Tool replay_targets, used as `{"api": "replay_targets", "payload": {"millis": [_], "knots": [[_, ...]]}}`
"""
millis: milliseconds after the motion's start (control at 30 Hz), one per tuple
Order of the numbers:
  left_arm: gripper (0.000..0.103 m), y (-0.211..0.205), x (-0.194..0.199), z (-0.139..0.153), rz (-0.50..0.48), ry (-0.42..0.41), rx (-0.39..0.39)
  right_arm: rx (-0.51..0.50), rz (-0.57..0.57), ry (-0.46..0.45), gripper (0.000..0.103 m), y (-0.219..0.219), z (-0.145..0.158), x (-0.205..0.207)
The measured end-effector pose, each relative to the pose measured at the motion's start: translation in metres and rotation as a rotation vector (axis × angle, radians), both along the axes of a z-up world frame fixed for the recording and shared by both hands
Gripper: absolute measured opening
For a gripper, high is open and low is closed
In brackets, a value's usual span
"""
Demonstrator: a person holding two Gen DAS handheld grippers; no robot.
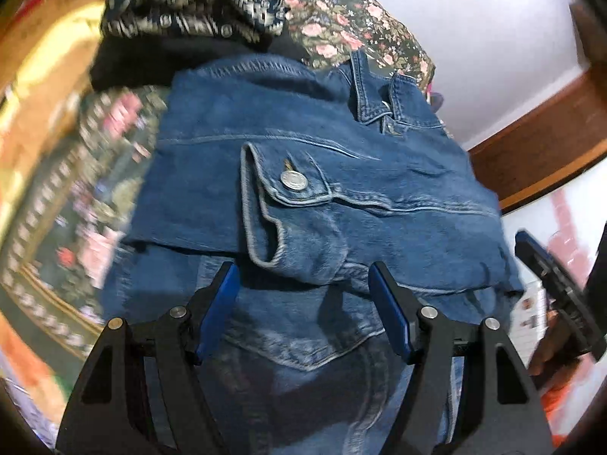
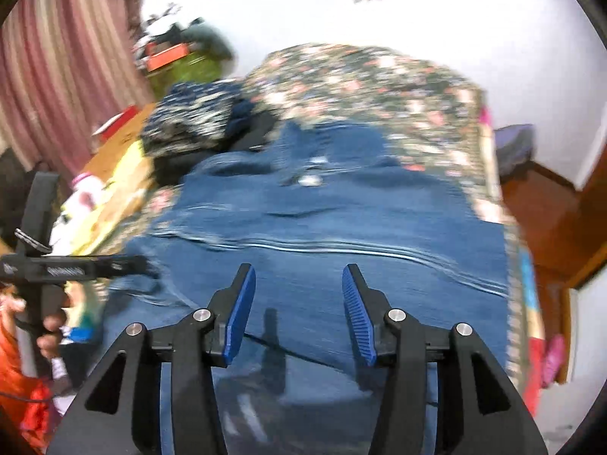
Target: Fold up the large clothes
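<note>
Just ahead of the left claw (image 1: 303,284), the denim jacket (image 1: 303,197) is laid flat on the floral bed (image 1: 341,19), a sleeve folded across its chest. Both claws are held wide, nothing gripped; the right claw (image 2: 299,292) is poised above the cloth, seemingly for another fold.

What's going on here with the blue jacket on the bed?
A person holds a two-finger gripper in each hand and is folding a denim jacket that lies on a flowered bedspread. The left gripper and the right gripper both hover open over the jacket's near part; neither one grips cloth. The jacket looks partly folded, one layer lying over another, collar at the far end. A heap of other clothes sits beyond it.
</note>
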State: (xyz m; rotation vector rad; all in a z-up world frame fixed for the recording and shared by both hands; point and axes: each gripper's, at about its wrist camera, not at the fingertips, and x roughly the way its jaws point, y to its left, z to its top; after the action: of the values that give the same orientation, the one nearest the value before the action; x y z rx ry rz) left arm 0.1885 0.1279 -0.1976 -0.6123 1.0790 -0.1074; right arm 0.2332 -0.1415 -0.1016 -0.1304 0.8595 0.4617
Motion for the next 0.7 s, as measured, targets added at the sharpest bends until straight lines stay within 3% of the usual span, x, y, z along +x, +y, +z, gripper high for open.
{"api": "replay_targets", "payload": {"millis": [100, 200, 233, 333, 433, 700], "knots": [[0.065, 0.003, 0.006, -0.007, 0.045, 0.018, -0.053, 0.020, -0.084, 0.013, 0.044, -0.030, -0.004, 0.000], [0.047, 0.003, 0.011, -0.007, 0.066, 0.020, -0.061, 0.060, -0.167, 0.050, 0.044, -0.059, -0.012, 0.002], [0.032, 0.000, 0.013, -0.005, 0.063, 0.005, -0.047, 0.065, -0.184, 0.056, 0.044, -0.066, -0.013, 0.002], [0.021, -0.007, 0.019, 0.008, 0.042, -0.031, 0.007, 0.084, -0.250, 0.076, 0.044, -0.088, -0.018, 0.004], [0.018, -0.016, 0.025, 0.043, 0.013, -0.131, 0.115, 0.103, -0.301, 0.074, 0.044, -0.105, -0.013, 0.005], [0.018, -0.001, 0.031, 0.156, 0.043, -0.440, 0.265, 0.146, -0.341, 0.012, 0.044, -0.116, 0.008, 0.007]]}}
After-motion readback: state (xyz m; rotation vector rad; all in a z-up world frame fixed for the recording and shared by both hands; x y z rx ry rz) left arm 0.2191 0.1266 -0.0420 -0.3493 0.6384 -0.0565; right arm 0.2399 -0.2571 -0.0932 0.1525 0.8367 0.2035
